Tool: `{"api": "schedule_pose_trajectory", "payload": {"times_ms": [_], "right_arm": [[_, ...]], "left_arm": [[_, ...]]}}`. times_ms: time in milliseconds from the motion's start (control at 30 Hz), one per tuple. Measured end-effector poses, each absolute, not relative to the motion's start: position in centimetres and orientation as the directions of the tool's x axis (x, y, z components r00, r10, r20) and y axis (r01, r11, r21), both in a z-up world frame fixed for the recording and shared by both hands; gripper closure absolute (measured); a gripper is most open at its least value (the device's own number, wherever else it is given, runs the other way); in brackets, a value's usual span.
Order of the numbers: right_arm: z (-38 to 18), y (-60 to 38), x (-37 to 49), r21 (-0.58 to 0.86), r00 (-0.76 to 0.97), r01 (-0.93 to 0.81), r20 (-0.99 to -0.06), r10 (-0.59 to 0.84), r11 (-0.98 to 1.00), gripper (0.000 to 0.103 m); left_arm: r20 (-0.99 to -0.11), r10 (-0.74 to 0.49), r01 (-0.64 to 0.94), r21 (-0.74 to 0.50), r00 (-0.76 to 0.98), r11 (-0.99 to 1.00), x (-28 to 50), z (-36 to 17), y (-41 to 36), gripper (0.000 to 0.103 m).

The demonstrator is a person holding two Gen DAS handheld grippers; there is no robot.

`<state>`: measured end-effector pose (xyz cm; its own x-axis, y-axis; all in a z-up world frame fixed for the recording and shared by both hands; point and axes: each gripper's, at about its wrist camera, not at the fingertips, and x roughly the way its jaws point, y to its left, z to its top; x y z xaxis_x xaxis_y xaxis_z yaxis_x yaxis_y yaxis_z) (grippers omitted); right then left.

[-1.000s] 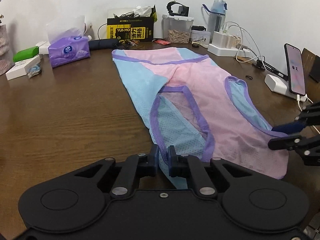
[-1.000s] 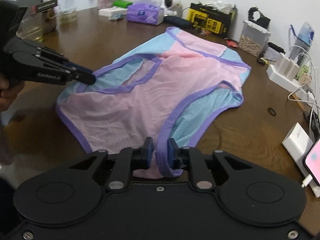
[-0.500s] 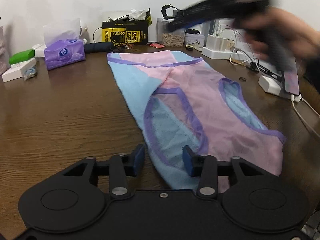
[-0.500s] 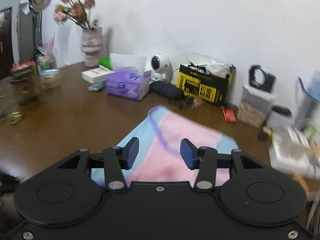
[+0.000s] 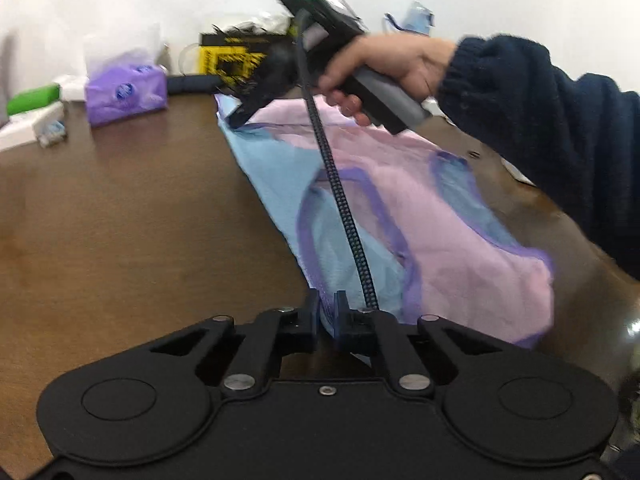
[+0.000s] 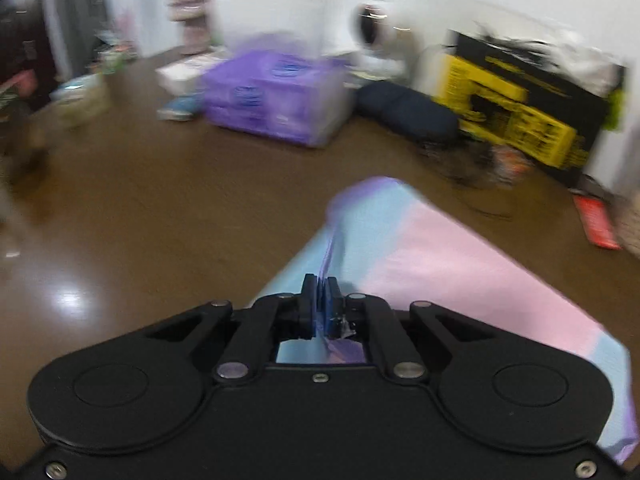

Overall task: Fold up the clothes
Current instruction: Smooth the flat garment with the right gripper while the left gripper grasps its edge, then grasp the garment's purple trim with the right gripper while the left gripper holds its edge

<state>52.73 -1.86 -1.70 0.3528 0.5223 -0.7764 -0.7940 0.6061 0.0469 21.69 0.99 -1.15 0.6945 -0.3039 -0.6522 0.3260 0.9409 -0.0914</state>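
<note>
A pink and light-blue sleeveless top (image 5: 420, 208) with purple trim lies flat on the brown table (image 5: 120, 220). My left gripper (image 5: 328, 300) is shut on its near blue edge by the armhole. My right gripper (image 6: 320, 288) is shut on the purple-trimmed far hem of the top (image 6: 440, 256). In the left wrist view the right gripper (image 5: 236, 120) reaches over the garment to its far left corner, held by a hand in a dark sleeve, with a braided cable hanging down.
A purple tissue pack (image 5: 124, 92), a yellow-black box (image 5: 236, 60), a dark pouch (image 6: 408, 112) and a white round camera (image 6: 376, 28) stand along the far wall. A red packet (image 6: 596, 224) lies right of the hem. Bare table lies left of the garment.
Both grippers let go of the near edge and opened. The right one swung across to the far hem and shut on it. The left one shut again on the near blue edge.
</note>
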Motion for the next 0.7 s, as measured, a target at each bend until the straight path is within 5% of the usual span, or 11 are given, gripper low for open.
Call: {"api": "schedule_pose_trajectory", "payload": {"times_ms": [100, 167, 200, 233, 267, 333, 533, 700], "right_arm": [[-0.4, -2.3, 48.8, 0.007, 0.296, -0.876, -0.782, 0.549, 0.482, 0.076], [1.0, -4.6, 48.3, -0.048, 0.377, -0.861, -0.729, 0.571, 0.507, 0.034], [1.4, -6.3, 49.0, -0.074, 0.433, -0.832, -0.707, 0.559, 0.55, 0.029], [1.5, -8.1, 50.3, -0.088, 0.491, -0.783, -0.695, 0.526, 0.615, 0.028], [1.5, -9.9, 51.6, -0.097, 0.543, -0.73, -0.683, 0.488, 0.676, 0.028], [1.2, -13.6, 54.3, -0.067, 0.6, -0.624, -0.68, 0.423, 0.778, 0.029], [-0.6, -19.1, 57.7, 0.011, 0.615, -0.537, -0.679, 0.401, 0.843, 0.033], [-2.3, -17.9, 60.4, 0.035, 0.594, -0.55, -0.686, 0.42, 0.835, 0.042]], "left_arm": [[-0.659, -0.331, 0.333, -0.128, 0.675, 0.934, 20.4, -1.1, 1.7, 0.096], [-0.656, -0.364, 0.334, -0.177, 0.661, 0.926, 20.4, -0.8, 2.6, 0.094], [-0.65, -0.395, 0.334, -0.223, 0.649, 0.916, 20.5, -0.4, 3.5, 0.091], [-0.645, -0.4, 0.333, -0.231, 0.651, 0.914, 20.6, -0.3, 3.7, 0.078], [-0.616, -0.407, 0.319, -0.254, 0.674, 0.913, 21.1, 0.5, 4.5, 0.053], [-0.529, -0.377, 0.24, -0.311, 0.76, 0.92, 23.3, 3.2, 7.0, 0.03], [-0.473, -0.313, 0.162, -0.332, 0.824, 0.929, 34.9, 7.8, 8.9, 0.029], [-0.635, -0.187, 0.075, -0.199, 0.75, 0.977, 50.5, 5.2, 8.4, 0.031]]}}
